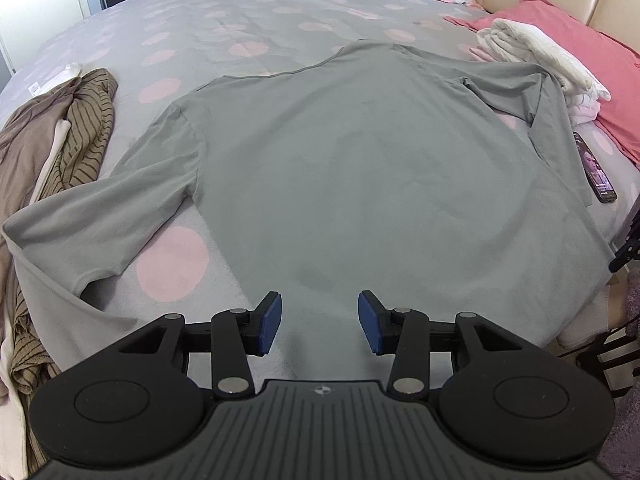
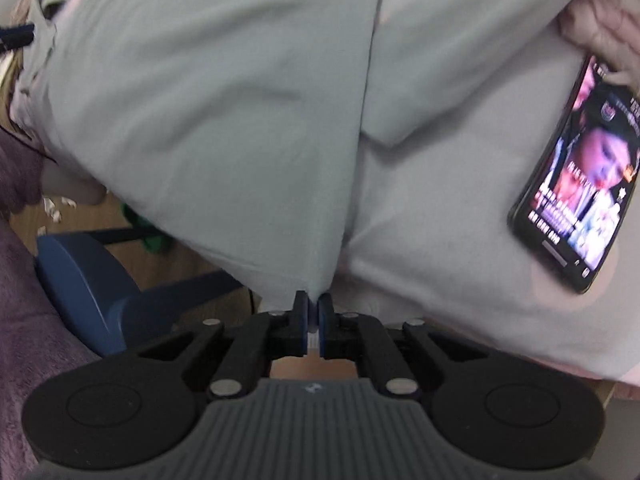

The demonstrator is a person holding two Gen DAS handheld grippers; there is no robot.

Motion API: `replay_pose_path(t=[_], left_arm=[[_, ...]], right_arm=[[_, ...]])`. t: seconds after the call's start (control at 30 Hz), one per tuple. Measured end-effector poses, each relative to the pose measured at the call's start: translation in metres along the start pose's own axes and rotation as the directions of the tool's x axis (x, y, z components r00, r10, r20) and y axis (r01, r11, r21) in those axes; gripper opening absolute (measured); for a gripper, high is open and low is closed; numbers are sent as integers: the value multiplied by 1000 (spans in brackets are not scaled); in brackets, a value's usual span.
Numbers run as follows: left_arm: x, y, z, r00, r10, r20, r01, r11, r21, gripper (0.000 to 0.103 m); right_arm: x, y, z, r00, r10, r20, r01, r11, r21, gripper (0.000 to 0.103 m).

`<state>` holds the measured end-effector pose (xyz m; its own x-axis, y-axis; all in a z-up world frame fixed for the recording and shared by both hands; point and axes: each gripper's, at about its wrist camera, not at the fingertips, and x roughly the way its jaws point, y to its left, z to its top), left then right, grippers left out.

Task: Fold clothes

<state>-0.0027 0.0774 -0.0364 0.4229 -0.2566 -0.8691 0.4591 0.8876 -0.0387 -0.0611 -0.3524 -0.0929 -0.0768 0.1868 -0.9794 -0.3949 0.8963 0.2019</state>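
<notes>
Shirt [image 1: 340, 152], grey, long-sleeved, lies spread flat on bed [image 1: 248, 20], hem toward you. Your right gripper [image 2: 314, 312] has jaws clamped on shirt's hem corner at bed edge. Your left gripper [image 1: 319, 322] hovers over shirt's hem, jaws apart, nothing between them. Phone [image 1: 594, 168], screen lit, lies just beside shirt's right sleeve. Striped brown garment [image 1: 80, 128] lies beside left sleeve. Folded white towel [image 1: 536, 56] rests on pink pillow [image 1: 592, 76] beyond right sleeve.
</notes>
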Motion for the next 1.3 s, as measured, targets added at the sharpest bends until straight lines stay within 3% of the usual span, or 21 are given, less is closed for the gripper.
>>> replay_pose_path(t=[0.1,0.13,0.2,0.33,0.43,0.53,0.63,0.8,1.03,1.17,1.23,1.3], left_arm=[[0,-4,-1,1000,-11,-6,11,1000,15,40],[0,-4,-3,1000,-13,-16,13,1000,16,40],[3,-5,-6,998,-23,-53,24,1000,14,42],[9,-9,-18,987,-35,-157,42,998,37,43],[12,-13,-29,978,-39,-206,54,997,63,44],[15,-16,-36,974,-16,-225,37,995,88,44],[13,-13,-33,978,-30,-205,45,997,69,44],[16,-10,-12,986,-39,-161,47,998,47,44],[28,-23,28,993,-66,-97,72,995,63,44],[40,-36,43,992,-80,-95,87,994,72,44],[45,-42,48,991,-86,-98,94,993,77,44],[51,-45,52,991,-90,-103,98,992,78,44]], right_arm=[[-1,10,3,999,-35,-8,35,999,-41,6],[-2,14,4,998,-59,-13,58,996,-60,12],[-4,28,8,991,-130,-28,125,984,-130,34],[-18,56,19,983,-184,20,183,951,-248,37],[-31,63,31,966,-247,75,259,927,-271,48],[-48,46,45,948,-292,124,312,931,-189,48],[-65,15,52,938,-301,173,312,949,-39,48],[-76,-21,58,922,-287,261,251,954,164,48],[-81,-48,79,890,-288,353,175,932,319,53],[-74,-70,91,859,-340,382,189,905,381,52],[-75,-79,96,842,-366,396,197,892,406,46],[-73,-84,101,834,-367,413,190,892,410,11]])
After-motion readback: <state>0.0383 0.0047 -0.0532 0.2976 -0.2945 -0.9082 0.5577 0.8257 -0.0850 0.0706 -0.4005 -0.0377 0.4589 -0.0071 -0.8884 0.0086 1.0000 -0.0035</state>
